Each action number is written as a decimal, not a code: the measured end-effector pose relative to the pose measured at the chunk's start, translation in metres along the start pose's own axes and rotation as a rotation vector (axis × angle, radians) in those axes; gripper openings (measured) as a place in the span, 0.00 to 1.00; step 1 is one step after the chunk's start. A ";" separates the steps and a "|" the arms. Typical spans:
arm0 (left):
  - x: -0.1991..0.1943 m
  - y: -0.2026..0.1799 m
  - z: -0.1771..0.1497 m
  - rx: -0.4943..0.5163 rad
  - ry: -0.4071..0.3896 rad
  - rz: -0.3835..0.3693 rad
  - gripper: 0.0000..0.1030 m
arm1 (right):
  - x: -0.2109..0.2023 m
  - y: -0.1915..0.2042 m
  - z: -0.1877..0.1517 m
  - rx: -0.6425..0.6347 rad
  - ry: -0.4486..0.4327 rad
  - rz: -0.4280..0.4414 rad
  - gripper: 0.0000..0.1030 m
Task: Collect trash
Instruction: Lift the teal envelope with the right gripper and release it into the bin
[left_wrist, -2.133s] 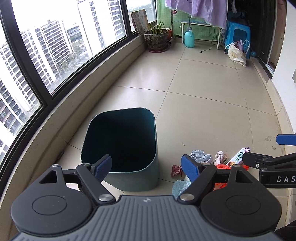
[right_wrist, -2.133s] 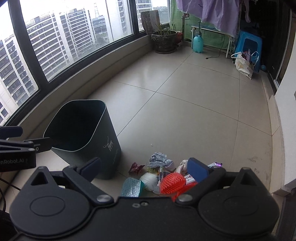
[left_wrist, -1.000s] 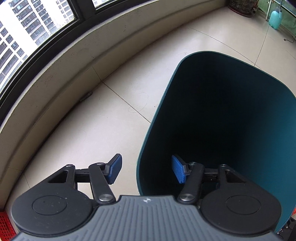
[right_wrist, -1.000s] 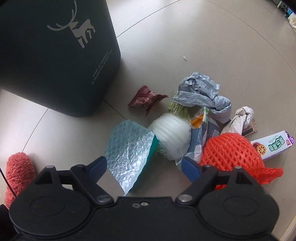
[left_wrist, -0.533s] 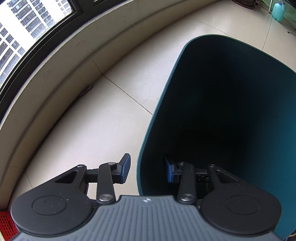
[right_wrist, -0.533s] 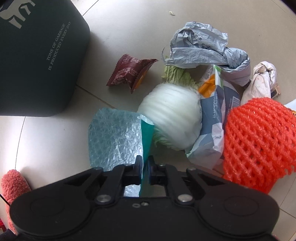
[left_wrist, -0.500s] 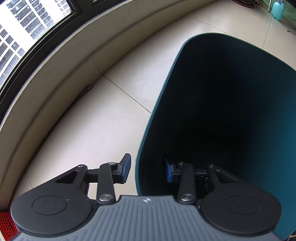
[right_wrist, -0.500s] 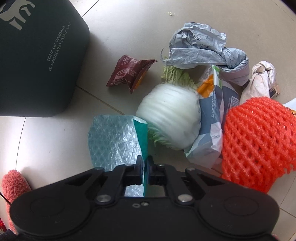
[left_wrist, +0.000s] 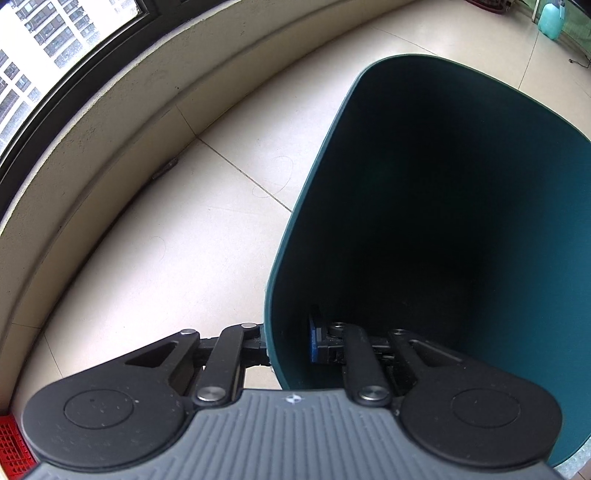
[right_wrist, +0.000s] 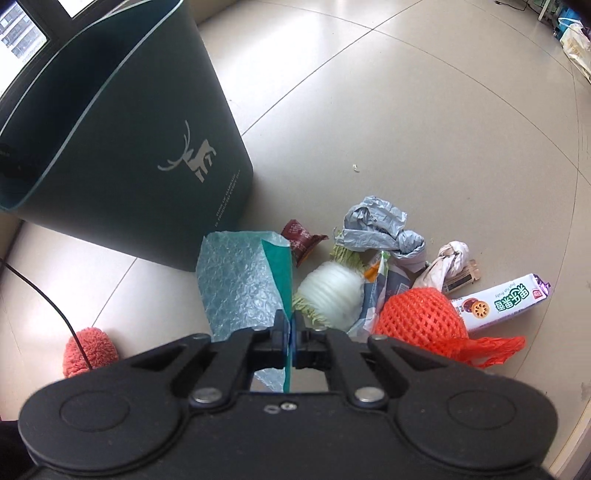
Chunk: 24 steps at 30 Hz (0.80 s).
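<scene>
The bubble-wrap mailer is in my right tongs, which are clamped together on its teal edge; the sheet stands up from the jaws, long axis running away from me, its far end reaching toward the base of the bin. It looks lifted off the floor, though I cannot tell whether its lower corner touches the tiles.

The bin stands to the left and far side of the mailer, just beside it, its open mouth up and to the left of my right tongs. So I judge the coming move is a lift and a swing left over the near rim, then a release. The mailer is wide and floppy, so it could catch on the rim unless it goes in end first.

My left tongs are closed on the bin's near wall, one finger outside and the blue pad inside, steadying it. The inside looks dark; I cannot see anything in it.

Right of the mailer, the rest of the pile lies on the floor: a cabbage stump, a brown wrapper, a crumpled grey bag, a printed pouch, an orange net, a knotted tissue and a small carton. My right tongs are nearer all of these.
</scene>
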<state>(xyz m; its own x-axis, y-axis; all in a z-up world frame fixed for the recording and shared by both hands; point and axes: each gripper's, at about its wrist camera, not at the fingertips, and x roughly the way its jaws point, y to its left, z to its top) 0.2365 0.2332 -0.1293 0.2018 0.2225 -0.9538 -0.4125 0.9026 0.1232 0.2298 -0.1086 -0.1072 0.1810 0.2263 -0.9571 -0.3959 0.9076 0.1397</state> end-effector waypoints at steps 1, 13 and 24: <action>0.000 -0.001 0.000 0.001 0.001 -0.002 0.14 | -0.018 0.001 0.007 -0.004 -0.026 0.005 0.01; 0.003 -0.001 0.002 0.015 -0.004 -0.003 0.14 | -0.103 0.065 0.113 -0.131 -0.260 0.055 0.01; 0.009 0.006 -0.006 0.012 -0.048 -0.020 0.14 | 0.032 0.138 0.142 -0.228 -0.140 0.014 0.01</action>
<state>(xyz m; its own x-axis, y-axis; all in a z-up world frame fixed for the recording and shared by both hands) 0.2306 0.2380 -0.1389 0.2523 0.2216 -0.9419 -0.3978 0.9111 0.1078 0.3093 0.0739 -0.0828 0.2907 0.2990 -0.9089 -0.5891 0.8045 0.0762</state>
